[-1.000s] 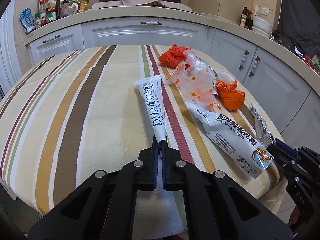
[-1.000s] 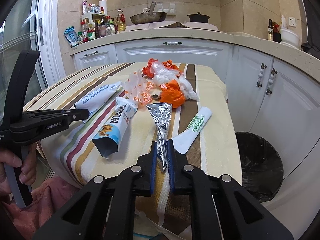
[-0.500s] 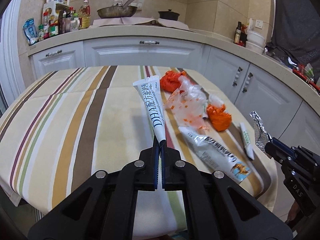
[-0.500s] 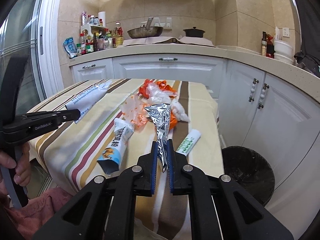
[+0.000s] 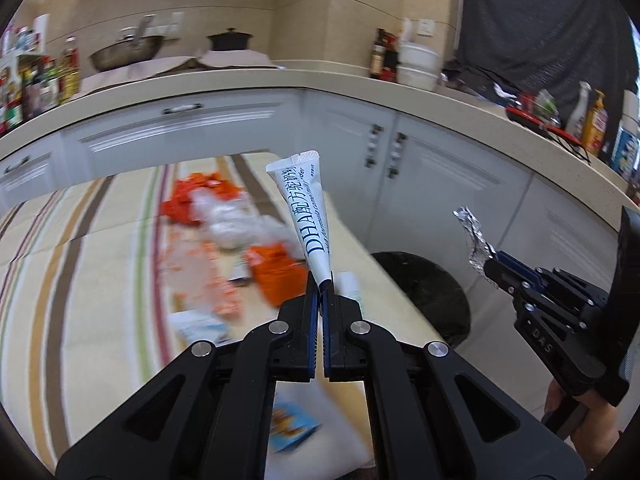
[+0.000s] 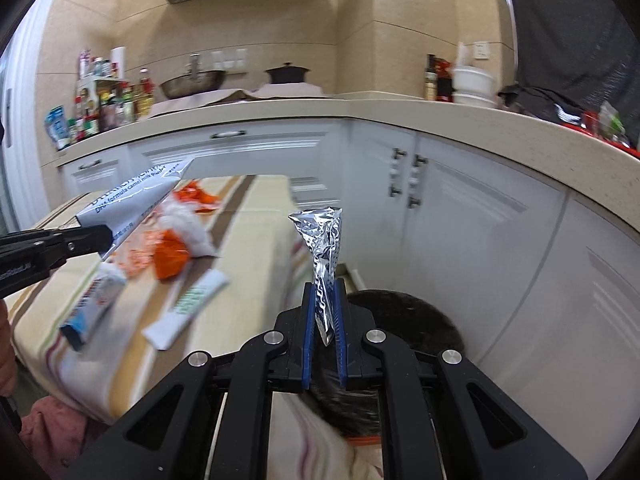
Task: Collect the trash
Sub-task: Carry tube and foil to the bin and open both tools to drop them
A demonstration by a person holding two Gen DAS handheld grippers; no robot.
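My left gripper (image 5: 321, 285) is shut on the lower end of a white sachet printed "DHA" (image 5: 305, 216), held up in the air above the table's right edge. My right gripper (image 6: 323, 294) is shut on a crumpled silver foil wrapper (image 6: 323, 248), raised over the black trash bin (image 6: 404, 320) on the floor. In the left wrist view the right gripper (image 5: 490, 266) shows at the right with the foil wrapper (image 5: 474, 240), beside the bin (image 5: 424, 288). In the right wrist view the left gripper (image 6: 102, 236) holds the sachet (image 6: 136, 196) at the left.
On the striped tablecloth (image 6: 248, 280) lie orange crumpled wrappers (image 6: 170, 258), a clear plastic bag (image 5: 232, 220), a white and blue pouch (image 6: 94, 304) and a white and green sachet (image 6: 188, 304). White cabinets (image 6: 460, 216) and a counter curve behind. A person's hand (image 5: 588, 428) grips the right handle.
Both grippers have lifted their wrappers off the table and swung right, toward the black bin. The views are motion-blurred. The remaining litter on the cloth has not moved.
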